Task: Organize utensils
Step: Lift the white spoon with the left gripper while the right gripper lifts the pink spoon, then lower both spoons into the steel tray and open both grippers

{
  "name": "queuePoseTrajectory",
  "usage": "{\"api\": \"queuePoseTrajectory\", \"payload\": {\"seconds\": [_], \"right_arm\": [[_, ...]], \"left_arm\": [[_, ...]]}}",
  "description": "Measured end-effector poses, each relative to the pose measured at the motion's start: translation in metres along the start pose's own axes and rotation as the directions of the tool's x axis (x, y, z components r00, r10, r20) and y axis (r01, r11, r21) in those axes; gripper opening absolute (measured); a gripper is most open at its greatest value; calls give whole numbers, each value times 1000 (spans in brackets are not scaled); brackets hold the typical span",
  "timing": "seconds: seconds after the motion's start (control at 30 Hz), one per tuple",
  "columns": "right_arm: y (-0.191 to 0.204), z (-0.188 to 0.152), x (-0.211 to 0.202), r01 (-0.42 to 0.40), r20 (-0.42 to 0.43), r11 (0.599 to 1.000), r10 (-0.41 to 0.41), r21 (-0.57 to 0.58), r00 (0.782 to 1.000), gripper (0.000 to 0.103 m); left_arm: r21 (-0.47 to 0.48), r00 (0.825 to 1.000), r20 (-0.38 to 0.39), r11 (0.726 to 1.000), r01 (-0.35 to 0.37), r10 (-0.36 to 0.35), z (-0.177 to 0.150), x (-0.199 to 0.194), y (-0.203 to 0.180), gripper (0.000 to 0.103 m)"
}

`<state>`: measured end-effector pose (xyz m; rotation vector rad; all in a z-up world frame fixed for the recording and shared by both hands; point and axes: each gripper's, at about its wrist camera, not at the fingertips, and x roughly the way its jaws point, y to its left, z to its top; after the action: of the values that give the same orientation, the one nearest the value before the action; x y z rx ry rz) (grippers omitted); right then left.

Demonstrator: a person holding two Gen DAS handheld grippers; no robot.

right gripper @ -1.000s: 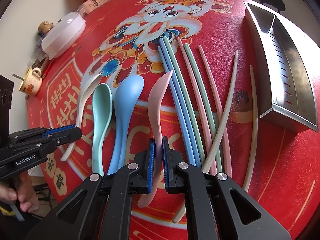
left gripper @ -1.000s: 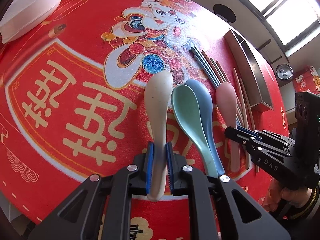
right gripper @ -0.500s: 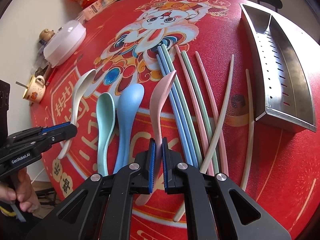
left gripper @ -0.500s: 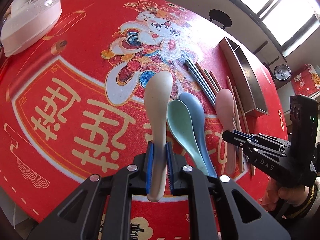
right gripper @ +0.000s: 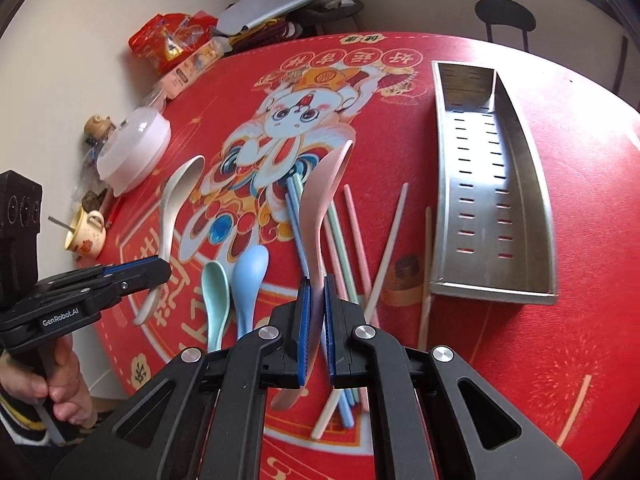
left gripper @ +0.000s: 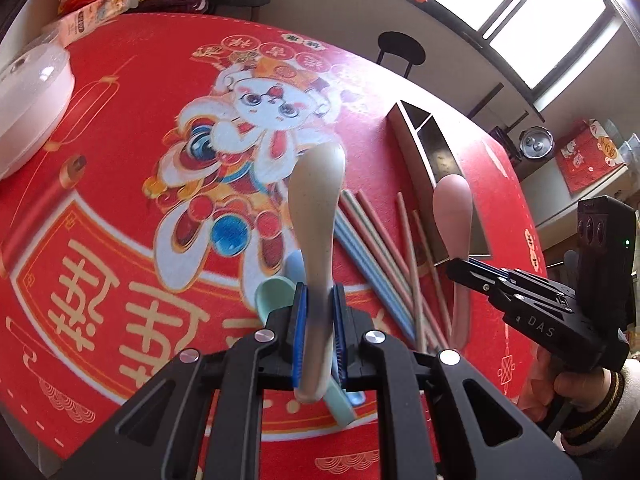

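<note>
1. The beige spoon (left gripper: 316, 216) is clamped by its handle in the left gripper (left gripper: 318, 320), the pink spoon (right gripper: 320, 216) in the right gripper (right gripper: 316, 320), both lifted clear.
2. Carrying is judged underway (both spoons at once); lowering into the steel tray (right gripper: 532, 184) by the tabletop's right edge is called for next.

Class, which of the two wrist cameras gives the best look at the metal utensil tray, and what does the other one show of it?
The right wrist view: the metal tray lies almost fully in sight, its slotted floor, lengthwise divider and rims clear. The left wrist view shows the same tray foreshortened, farther off, with its near end hidden behind the pink spoon and the right gripper.
</note>
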<state>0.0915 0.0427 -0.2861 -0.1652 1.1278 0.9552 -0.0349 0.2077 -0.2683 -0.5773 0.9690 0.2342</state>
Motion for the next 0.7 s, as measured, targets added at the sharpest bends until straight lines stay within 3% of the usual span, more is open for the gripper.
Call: {"api": "queuePoseTrajectory", "payload": {"seconds": [0.17, 0.37, 0.47, 0.7], "right_arm": [[-33, 18, -22, 67, 44, 997, -68, 24, 997, 7], [-79, 34, -23, 135, 26, 989, -137, 58, 990, 7], [-98, 41, -18, 152, 20, 986, -154, 70, 988, 7], [-122, 52, -16, 167, 22, 980, -170, 106, 985, 6]], "left_arm": [[41, 997, 0, 996, 73, -73, 27, 12, -38, 12], [38, 988, -36, 987, 153, -152, 53, 45, -80, 12], [14, 975, -73, 977, 213, -211, 63, 71, -100, 12], [-61, 958, -127, 966, 253, -259, 83, 124, -125, 12]]}}
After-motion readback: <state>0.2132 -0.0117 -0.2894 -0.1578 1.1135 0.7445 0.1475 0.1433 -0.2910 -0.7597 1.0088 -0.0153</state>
